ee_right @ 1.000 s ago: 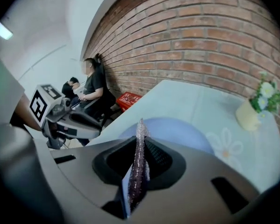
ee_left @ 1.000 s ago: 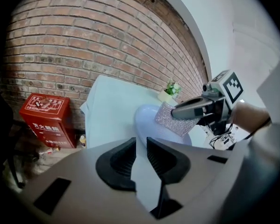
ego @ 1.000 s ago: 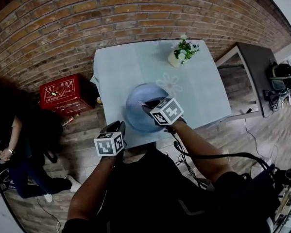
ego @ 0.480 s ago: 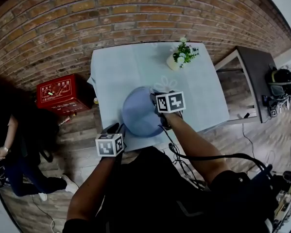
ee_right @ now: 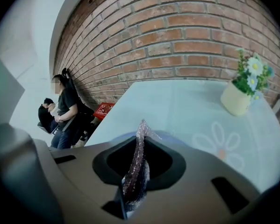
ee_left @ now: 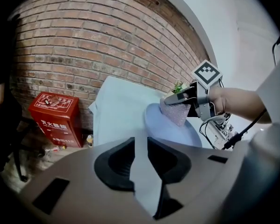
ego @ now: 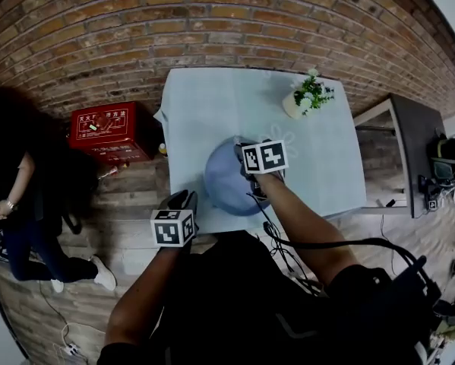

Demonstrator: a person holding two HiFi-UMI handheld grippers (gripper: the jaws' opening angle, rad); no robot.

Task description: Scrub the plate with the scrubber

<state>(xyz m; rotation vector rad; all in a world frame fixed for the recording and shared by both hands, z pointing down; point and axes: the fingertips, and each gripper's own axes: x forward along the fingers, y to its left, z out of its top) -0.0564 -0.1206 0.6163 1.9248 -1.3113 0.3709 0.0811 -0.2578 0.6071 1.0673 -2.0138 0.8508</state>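
The left tool (ee_left: pixel 140 146), nearest the body and just short of the plate (ego: pixel 221 185), has its jaws apart. They have just been opening, and only pale cloth shows in the gap, with nothing gripped. With the plate loose on the cloth, I judge the scrubbing wants light, even pressure in small circles. Otherwise the left tool could come up to the near rim to stop the plate sliding. Over the plate's right half the right tool (ee_right: pixel 137 146) is clamped tight on the scrubber (ee_left: pixel 177 112), pinching it into a thin upright fold. The fold's lower edge seems to touch the plate. Laying its broad face flat, rather than its edge, would probably clean more per stroke.

The plate is round, shallow and pale blue, with a smooth surface that is likely slick. The scrubber is a glittery pinkish mesh, soft and easily crumpled. Under the plate the tabletop (ego: pixel 204 105) wears a light blue cloth with a faint daisy print. Beyond the plate, to the right, a cream pot (ego: pixel 292 106) holds small white flowers. Left of the plate, on the plank floor, sits a red box (ego: pixel 109 131). Farthest from the plate stands a rough brick wall (ego: pixel 174 29).
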